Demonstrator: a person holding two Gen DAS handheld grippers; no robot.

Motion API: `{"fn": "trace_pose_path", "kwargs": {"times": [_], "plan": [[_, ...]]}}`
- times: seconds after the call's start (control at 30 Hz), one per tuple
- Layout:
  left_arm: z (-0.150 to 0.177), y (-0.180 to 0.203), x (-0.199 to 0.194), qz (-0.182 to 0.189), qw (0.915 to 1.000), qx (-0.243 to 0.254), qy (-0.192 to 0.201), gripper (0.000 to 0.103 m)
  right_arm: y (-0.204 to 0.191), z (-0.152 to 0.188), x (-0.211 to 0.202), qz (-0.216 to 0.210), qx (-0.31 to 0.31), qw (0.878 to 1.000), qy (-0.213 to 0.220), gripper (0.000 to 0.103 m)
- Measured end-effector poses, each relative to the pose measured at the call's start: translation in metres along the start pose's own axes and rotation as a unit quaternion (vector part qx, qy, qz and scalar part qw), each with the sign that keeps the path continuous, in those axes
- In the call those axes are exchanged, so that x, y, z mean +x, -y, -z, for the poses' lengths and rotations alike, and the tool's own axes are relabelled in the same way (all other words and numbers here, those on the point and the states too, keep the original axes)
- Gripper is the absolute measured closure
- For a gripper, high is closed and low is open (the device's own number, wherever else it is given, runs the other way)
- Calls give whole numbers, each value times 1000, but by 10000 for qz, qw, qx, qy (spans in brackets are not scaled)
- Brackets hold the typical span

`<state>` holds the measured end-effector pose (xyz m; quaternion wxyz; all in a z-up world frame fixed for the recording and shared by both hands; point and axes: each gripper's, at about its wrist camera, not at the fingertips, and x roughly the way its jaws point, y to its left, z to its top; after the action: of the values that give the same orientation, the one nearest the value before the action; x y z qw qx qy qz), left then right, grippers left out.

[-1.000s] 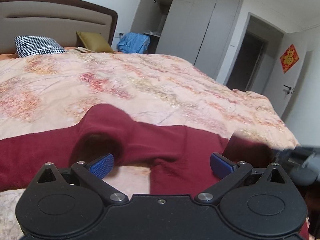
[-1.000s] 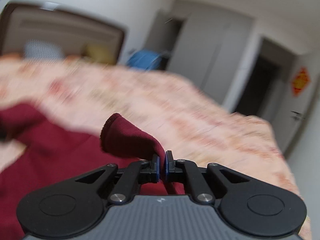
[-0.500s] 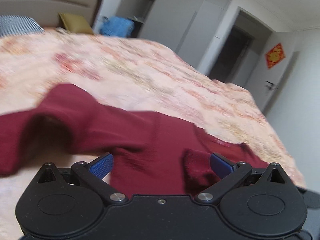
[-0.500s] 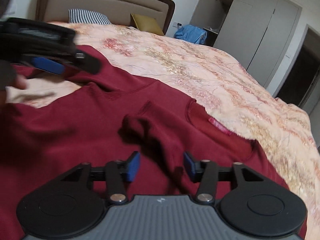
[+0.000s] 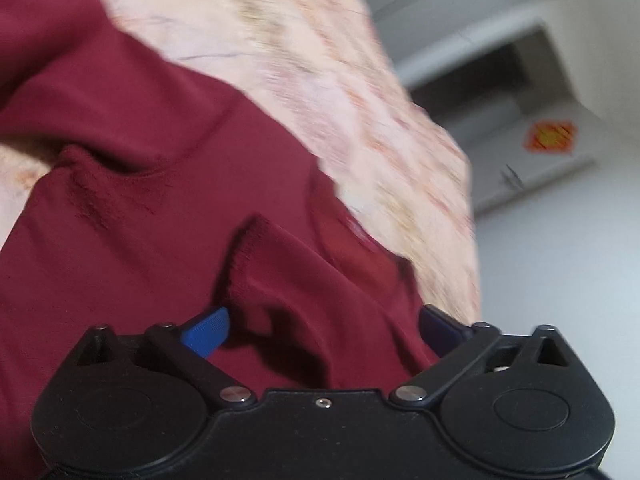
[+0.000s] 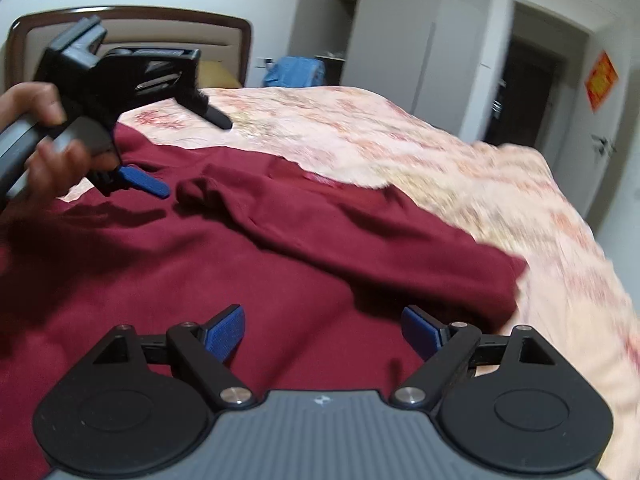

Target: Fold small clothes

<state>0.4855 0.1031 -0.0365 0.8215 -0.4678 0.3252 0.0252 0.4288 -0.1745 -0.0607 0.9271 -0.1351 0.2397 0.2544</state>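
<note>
We've got both tongs over the bed, nothing clamped in either. Right gripper [image 6: 322,330] sits nearest, jaws wide and just opened up, only flat dark red fabric under the gap, pads not pressing anything. The maroon sweater [image 6: 168,264] lies spread across the near side of the quilt [image 6: 460,160], with its right sleeve [image 6: 360,236] folded back over the body, cuff end bunched toward the middle. Collar with a small label sits along the sweater's far edge, next to bare quilt. Left gripper [image 5: 322,332] in its own view has jaws wide but just eased in a bit; the sleeve's cuff [image 5: 256,256] rises between the blue pads [image 5: 206,332], no contact we can confirm, view is motion-blurred. From the right wrist view the same left gripper [image 6: 160,160] hangs over the sweater's left part just short of the cuff, a hand [image 6: 40,152] on its handle. Further out: headboard [image 6: 132,24] at the bed's far end, a blue bundle [image 6: 294,72] beyond the far corner, wardrobe doors [image 6: 392,40], and a red decoration on a door at the right.
</note>
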Motion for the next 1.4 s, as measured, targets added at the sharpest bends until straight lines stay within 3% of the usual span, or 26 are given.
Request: {"fn": "trace_pose_path", "kwargs": {"times": [0.07, 0.13, 0.2, 0.3, 0.47, 0.57, 0.63, 0.73, 0.8, 0.87, 0.93, 1.03, 1.1, 1.23, 1.4], "plan": [[-2, 2, 7, -170, 9996, -147, 161, 23, 6, 7, -5, 13, 188, 9998, -9, 12], [-1, 8, 11, -288, 9988, -14, 397, 51, 11, 15, -10, 20, 369, 9993, -2, 12], [-1, 19, 11, -321, 9967, 426, 609, 72, 15, 20, -15, 18, 500, 9987, -2, 11], [-2, 39, 6, -93, 9894, 1130, 905, 93, 16, 25, -20, 19, 630, 9980, 17, 11], [4, 56, -21, 565, 9609, 2213, 1567, 95, 15, 28, -22, 38, 734, 9973, 48, 11], [11, 42, -33, 640, 9503, 2526, 1703, 95, 15, 28, -20, 39, 742, 9972, 25, 11], [14, 22, -33, 372, 9566, 2467, 1506, 95, 14, 28, -19, 35, 748, 9972, 22, 11], [14, -13, -24, -128, 9735, 2034, 1041, 95, 14, 27, -15, 43, 762, 9971, -6, 11], [13, -27, -20, -259, 9793, 1833, 819, 89, 13, 26, -14, 43, 768, 9970, -38, 11], [15, -29, -22, -289, 9791, 1848, 802, 79, 12, 25, -13, 52, 769, 9970, -56, 11], [17, -26, -26, -308, 9757, 1994, 854, 51, 11, 24, -14, 50, 767, 9970, -65, 11], [21, -15, -34, -333, 9684, 2242, 1037, 21, 14, 23, -16, 63, 731, 9973, -22, 6], [24, -3, -33, -423, 9601, 2518, 1144, 15, 18, 22, -17, 135, 727, 9973, 36, 3], [27, 22, -16, -943, 9420, 2997, 1178, 1, 34, 13, -18, 320, 811, 9961, 133, 0], [32, 25, 13, -1354, 9241, 3386, 1139, 1, 73, -8, -9, 432, 1250, 9909, 262, 0]]}}
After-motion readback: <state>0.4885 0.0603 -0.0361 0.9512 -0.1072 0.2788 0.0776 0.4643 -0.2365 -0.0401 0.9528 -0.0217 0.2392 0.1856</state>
